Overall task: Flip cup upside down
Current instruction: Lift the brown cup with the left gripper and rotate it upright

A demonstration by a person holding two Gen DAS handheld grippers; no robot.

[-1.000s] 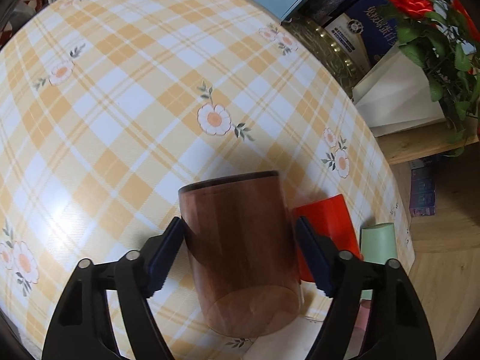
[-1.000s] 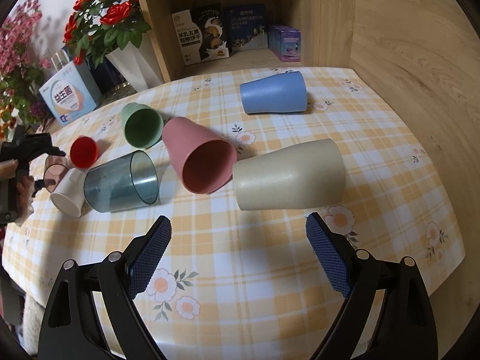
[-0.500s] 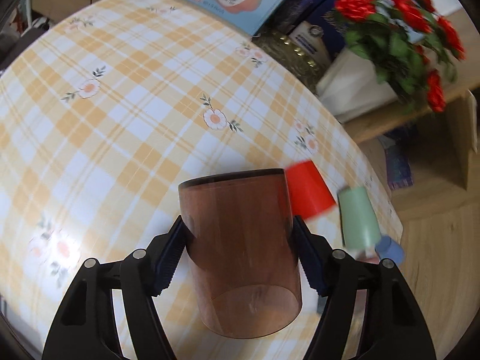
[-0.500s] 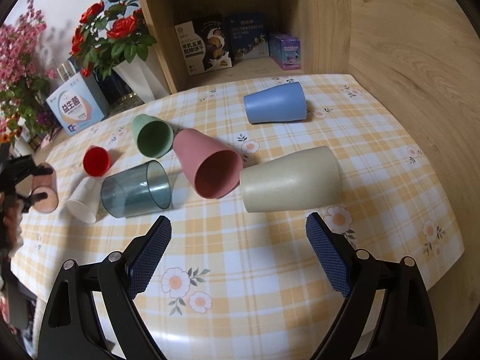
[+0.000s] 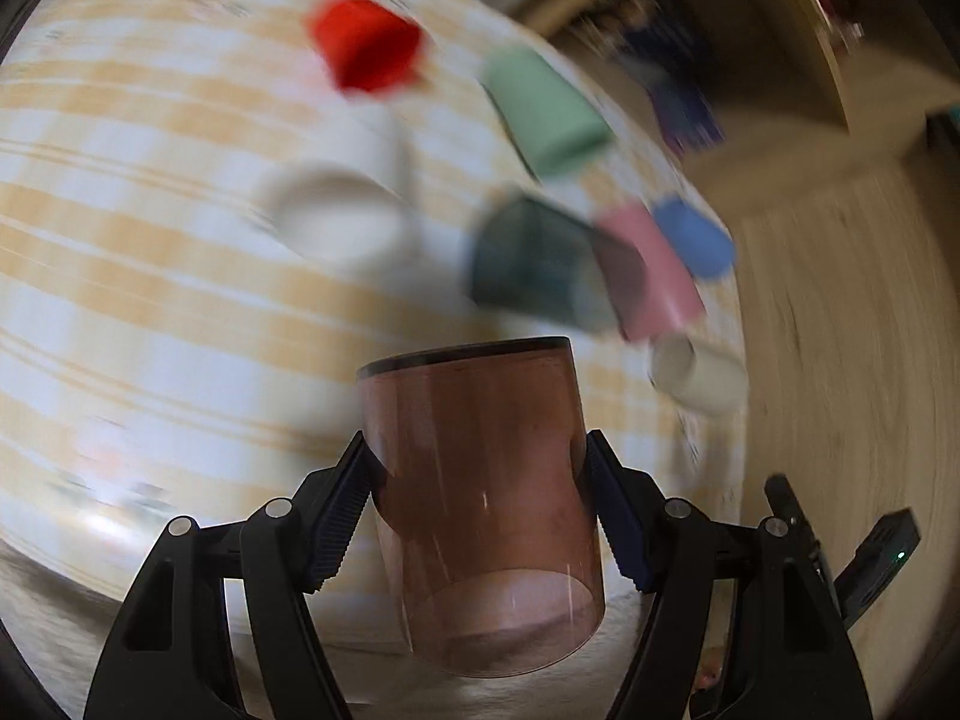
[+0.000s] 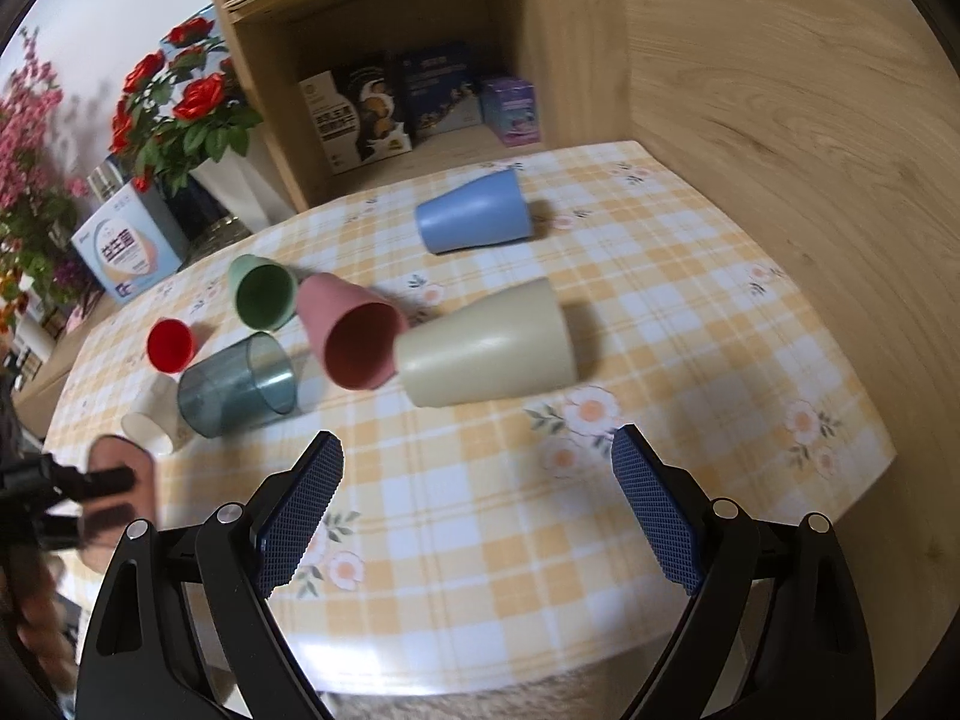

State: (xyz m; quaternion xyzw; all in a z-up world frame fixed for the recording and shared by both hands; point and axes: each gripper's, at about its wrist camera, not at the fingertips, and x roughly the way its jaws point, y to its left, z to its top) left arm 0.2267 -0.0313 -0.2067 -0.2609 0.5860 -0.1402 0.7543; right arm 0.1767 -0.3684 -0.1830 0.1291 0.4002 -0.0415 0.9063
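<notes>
My left gripper [image 5: 477, 498] is shut on a clear brown cup [image 5: 480, 498], held above the table's near-left edge with its rim pointing away from the camera. The left wrist view is blurred by motion. The brown cup [image 6: 123, 483] and the left gripper also show at the far left of the right wrist view. My right gripper [image 6: 477, 504] is open and empty above the table's front part. Several cups lie on their sides on the checked tablecloth [image 6: 690, 330]: beige [image 6: 486, 348], pink [image 6: 354, 336], blue [image 6: 474, 219], green [image 6: 264, 294], clear grey [image 6: 240, 387], red [image 6: 171, 345], white [image 6: 150, 420].
A wooden shelf [image 6: 420, 60] with boxes stands behind the table. A vase of red flowers [image 6: 180, 114] and a blue box [image 6: 129, 249] stand at the back left. A wooden wall [image 6: 780, 90] borders the table's right side.
My left gripper closed on the brown cup, lifted it and swung right toward the other cups, with fast motion now. My right gripper rose and tilted slightly, still open.
</notes>
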